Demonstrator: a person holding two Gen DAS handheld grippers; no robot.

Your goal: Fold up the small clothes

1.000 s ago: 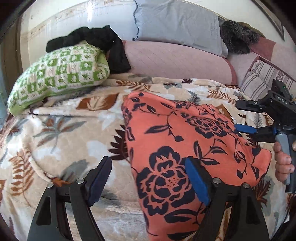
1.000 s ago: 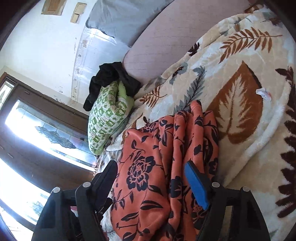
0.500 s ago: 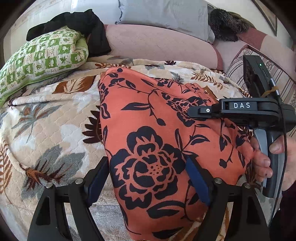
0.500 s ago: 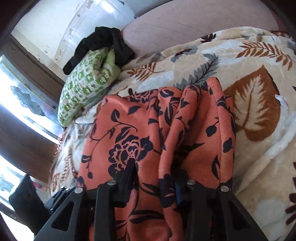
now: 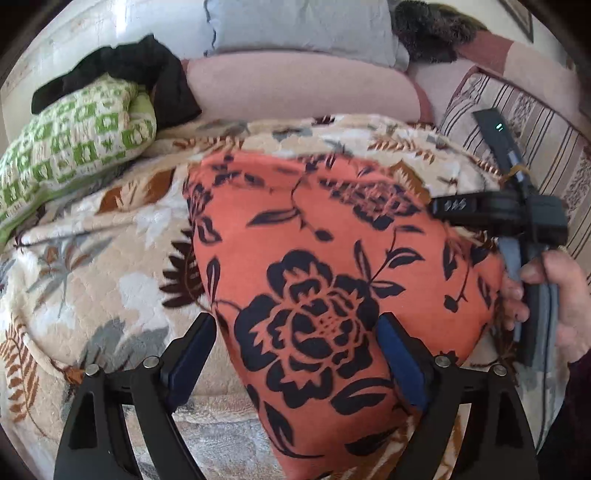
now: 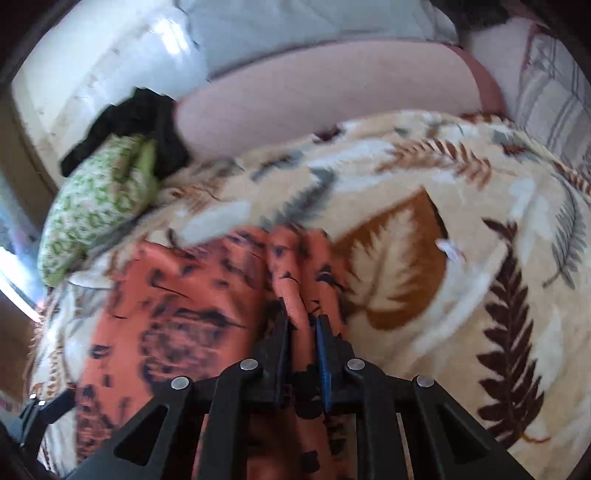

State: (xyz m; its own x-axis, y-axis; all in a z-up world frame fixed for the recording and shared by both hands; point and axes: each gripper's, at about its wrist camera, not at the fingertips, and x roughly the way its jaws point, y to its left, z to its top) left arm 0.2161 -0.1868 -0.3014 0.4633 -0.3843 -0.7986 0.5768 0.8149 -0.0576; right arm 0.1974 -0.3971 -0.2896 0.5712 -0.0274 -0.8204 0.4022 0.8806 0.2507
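Garment: orange cloth printed with black flowers point(image 5: 332, 266), spread on the cream leaf-patterned blanket point(image 5: 92, 266) covering the bed; its right edge is bunched into folds in the right wrist view point(image 6: 295, 258)
Left gripper point(image 5: 295, 354): jaws wide apart, blue pads on either side of a large black flower, low over the near end of the cloth, pinching nothing
Right gripper point(image 6: 301, 325): jaws narrow, pinched on a ridge of the bunched orange fabric; seen from the left wrist at the cloth's right edge with the person's hand point(image 5: 554, 295) on its handle
Behind: green-and-white patterned pillow point(image 5: 66, 147) with a black garment point(image 5: 147, 74) draped over it, a pink bolster point(image 5: 295, 88), a grey pillow point(image 5: 295, 26)
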